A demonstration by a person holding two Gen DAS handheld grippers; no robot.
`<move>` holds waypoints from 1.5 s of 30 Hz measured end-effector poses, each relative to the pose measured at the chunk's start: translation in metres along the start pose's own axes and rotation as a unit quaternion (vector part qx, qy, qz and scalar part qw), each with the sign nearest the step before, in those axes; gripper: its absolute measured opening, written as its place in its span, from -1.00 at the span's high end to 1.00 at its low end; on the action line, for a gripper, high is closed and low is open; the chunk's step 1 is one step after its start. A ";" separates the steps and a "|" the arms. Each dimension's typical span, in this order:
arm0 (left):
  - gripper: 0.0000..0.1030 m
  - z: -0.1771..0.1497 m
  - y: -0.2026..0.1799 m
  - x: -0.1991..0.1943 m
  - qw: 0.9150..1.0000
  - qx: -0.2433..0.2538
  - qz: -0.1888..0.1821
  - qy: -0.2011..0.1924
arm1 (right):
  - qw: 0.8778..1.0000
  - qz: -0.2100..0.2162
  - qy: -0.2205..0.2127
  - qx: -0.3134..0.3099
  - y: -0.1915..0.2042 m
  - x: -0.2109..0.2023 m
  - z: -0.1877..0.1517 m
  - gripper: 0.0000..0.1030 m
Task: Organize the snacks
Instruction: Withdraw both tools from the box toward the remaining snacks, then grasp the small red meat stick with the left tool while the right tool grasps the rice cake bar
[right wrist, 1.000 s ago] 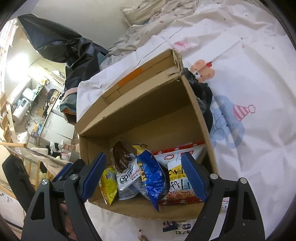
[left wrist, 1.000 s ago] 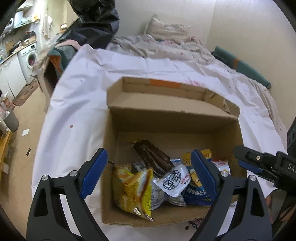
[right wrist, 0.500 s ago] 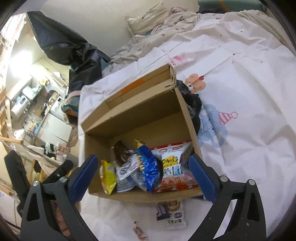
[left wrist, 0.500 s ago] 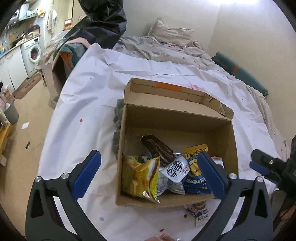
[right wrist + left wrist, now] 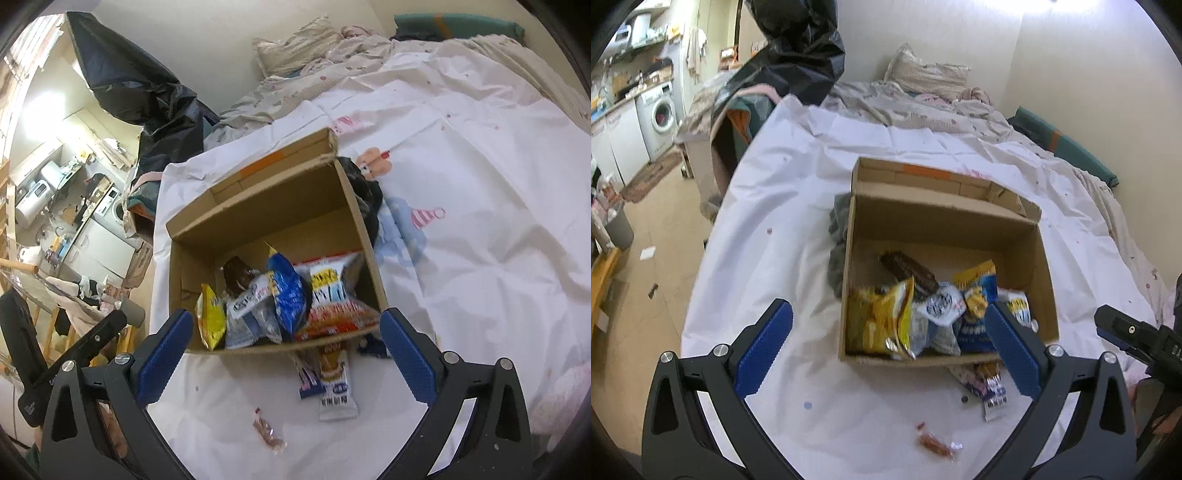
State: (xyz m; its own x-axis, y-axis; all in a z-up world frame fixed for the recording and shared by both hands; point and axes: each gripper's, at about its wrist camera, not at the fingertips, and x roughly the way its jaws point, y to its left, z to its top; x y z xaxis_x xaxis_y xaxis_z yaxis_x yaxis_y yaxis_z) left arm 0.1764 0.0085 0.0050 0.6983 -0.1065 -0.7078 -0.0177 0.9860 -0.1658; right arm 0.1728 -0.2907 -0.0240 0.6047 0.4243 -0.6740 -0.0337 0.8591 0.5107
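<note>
An open cardboard box sits on the white bed sheet. Inside it lie a yellow bag, a brown bar, a blue bag and a red-and-white packet. Two loose packets lie on the sheet by the box's near wall. A small red candy lies nearer still. My left gripper hangs open above the near side of the box, holding nothing. My right gripper hovers likewise, its jaws opening with nothing between them.
A dark cloth is bunched against the box's side. A black plastic bag stands at the bed's far left, with a pillow at the head. The bed edge drops to the floor, where a washing machine stands.
Both grippers have drawn back and risen from the box, and their jaws have widened. The loose packets and the red candy in front of the box have come into view.
</note>
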 end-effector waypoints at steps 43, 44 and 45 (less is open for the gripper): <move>0.71 -0.147 -0.053 0.098 0.950 -0.024 -0.002 0.310 | 0.989 -0.033 0.072 0.126 -0.068 0.016 -0.026 -1.00; 0.71 -0.145 -0.051 0.095 0.951 -0.020 -0.002 0.310 | 0.989 -0.034 0.073 0.125 -0.067 0.017 -0.027 -1.00; 0.71 -0.141 -0.050 0.090 0.952 -0.015 -0.002 0.305 | 0.989 -0.035 0.074 0.125 -0.068 0.017 -0.027 -1.00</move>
State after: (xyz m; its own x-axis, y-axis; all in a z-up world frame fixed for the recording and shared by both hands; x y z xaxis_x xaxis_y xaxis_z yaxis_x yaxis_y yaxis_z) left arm 0.1393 -0.0687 -0.1476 0.1521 -0.1734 -0.9730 -0.0425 0.9824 -0.1817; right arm 0.1640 -0.3337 -0.0847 0.4743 0.4203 -0.7735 0.2126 0.7979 0.5640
